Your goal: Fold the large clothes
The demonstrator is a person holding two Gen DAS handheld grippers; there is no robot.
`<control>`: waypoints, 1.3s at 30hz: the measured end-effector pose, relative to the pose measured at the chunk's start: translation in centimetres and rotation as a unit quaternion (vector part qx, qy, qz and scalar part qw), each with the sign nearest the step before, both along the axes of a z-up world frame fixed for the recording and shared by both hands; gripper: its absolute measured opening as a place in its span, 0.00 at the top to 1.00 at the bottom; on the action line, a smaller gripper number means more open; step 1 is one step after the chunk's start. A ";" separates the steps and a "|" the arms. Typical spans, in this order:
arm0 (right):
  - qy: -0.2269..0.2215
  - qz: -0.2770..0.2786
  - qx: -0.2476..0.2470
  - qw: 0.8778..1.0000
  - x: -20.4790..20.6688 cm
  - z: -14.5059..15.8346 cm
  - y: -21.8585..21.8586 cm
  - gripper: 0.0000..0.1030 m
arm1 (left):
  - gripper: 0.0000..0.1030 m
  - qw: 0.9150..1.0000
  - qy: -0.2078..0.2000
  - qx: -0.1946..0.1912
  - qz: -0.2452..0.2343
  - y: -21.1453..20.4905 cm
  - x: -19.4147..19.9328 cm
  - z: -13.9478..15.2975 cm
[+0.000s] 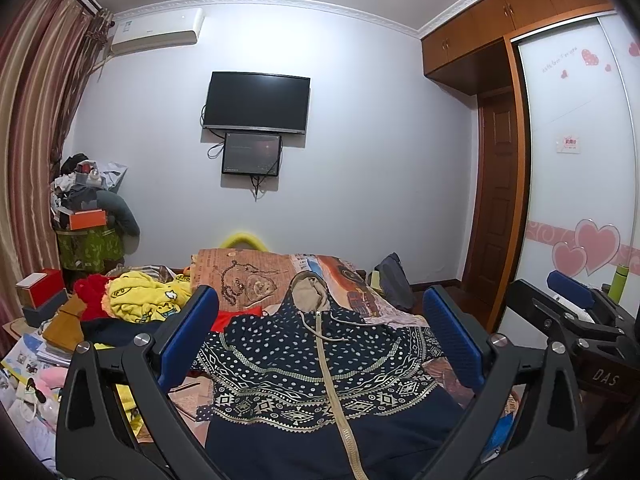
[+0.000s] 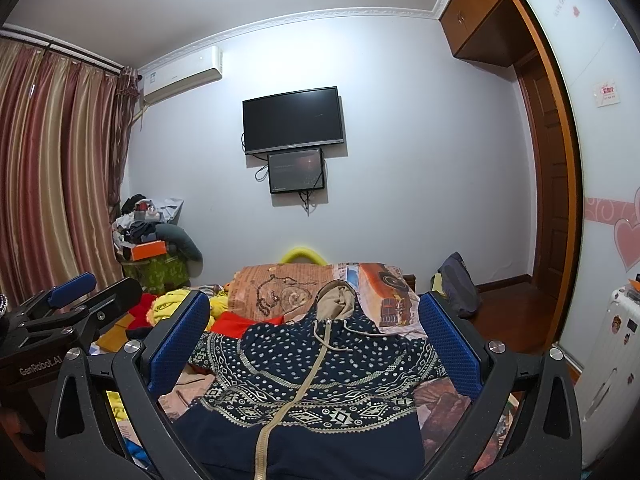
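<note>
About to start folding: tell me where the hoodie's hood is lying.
In both wrist views the tan-lined hood lies at the far end of the navy patterned hoodie, resting on the printed bedspread, right of the yellow garment.

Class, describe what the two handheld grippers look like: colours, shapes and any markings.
Both the left gripper and the right gripper have black angular frames with cut-out slots, silver round bolts, and two flat blue textured pads as fingers. White lettering shows on each body: "GenRobot.AI" on the left, "DAS" on the right. No cables or sleeves are visible.
</note>
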State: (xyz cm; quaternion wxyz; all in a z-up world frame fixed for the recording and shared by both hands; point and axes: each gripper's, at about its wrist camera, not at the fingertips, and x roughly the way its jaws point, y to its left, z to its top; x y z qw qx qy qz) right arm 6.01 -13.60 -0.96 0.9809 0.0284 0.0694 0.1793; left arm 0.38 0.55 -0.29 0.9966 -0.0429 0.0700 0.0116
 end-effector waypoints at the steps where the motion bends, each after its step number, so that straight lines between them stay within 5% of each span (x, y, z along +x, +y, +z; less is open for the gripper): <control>1: 0.000 0.000 0.000 1.000 0.0 0.0 0.0 0.00 | 0.00 1.000 0.000 -0.001 -0.001 0.0 0.0 0.0; 39: 0.019 -0.001 -0.002 1.000 1.3 -0.6 0.1 0.00 | 0.00 1.000 0.020 -0.003 -0.005 0.6 1.5 -0.5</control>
